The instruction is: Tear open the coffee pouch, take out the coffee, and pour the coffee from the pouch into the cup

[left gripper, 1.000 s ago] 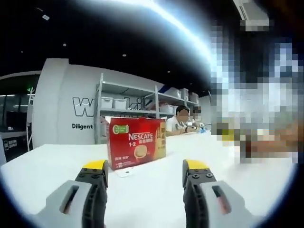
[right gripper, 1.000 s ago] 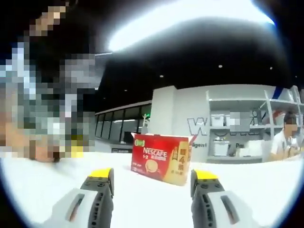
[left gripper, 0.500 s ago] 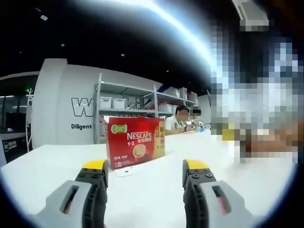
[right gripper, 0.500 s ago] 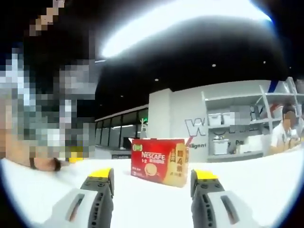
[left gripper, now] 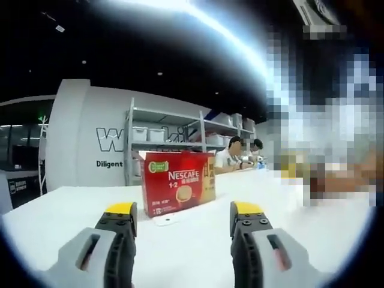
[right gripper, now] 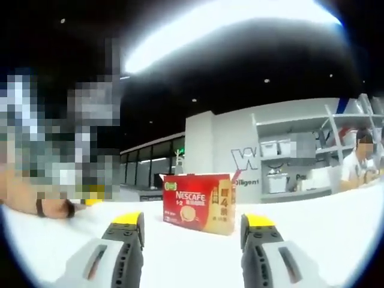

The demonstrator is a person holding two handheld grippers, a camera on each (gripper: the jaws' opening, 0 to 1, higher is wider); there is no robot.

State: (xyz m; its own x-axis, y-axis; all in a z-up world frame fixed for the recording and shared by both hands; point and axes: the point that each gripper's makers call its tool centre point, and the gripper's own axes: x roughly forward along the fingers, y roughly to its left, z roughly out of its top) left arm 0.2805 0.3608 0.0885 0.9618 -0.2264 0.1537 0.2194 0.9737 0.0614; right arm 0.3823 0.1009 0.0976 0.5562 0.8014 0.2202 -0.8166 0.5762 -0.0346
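Both views have drifted; red Nescafé box (left gripper: 178,183) stands ahead, both tools spread wide, empty.

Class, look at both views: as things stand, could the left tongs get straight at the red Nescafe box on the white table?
Probably yes. The left tongs stand open, and the red Nescafe box sits upright ahead with only bare white table between.

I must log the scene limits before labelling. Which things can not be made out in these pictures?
- Nescafe box: its contents are hidden by its walls in both views.
- Small white piece, left gripper view: too small to identify.
- Bins on the shelf: too small and blurred to tell their contents.
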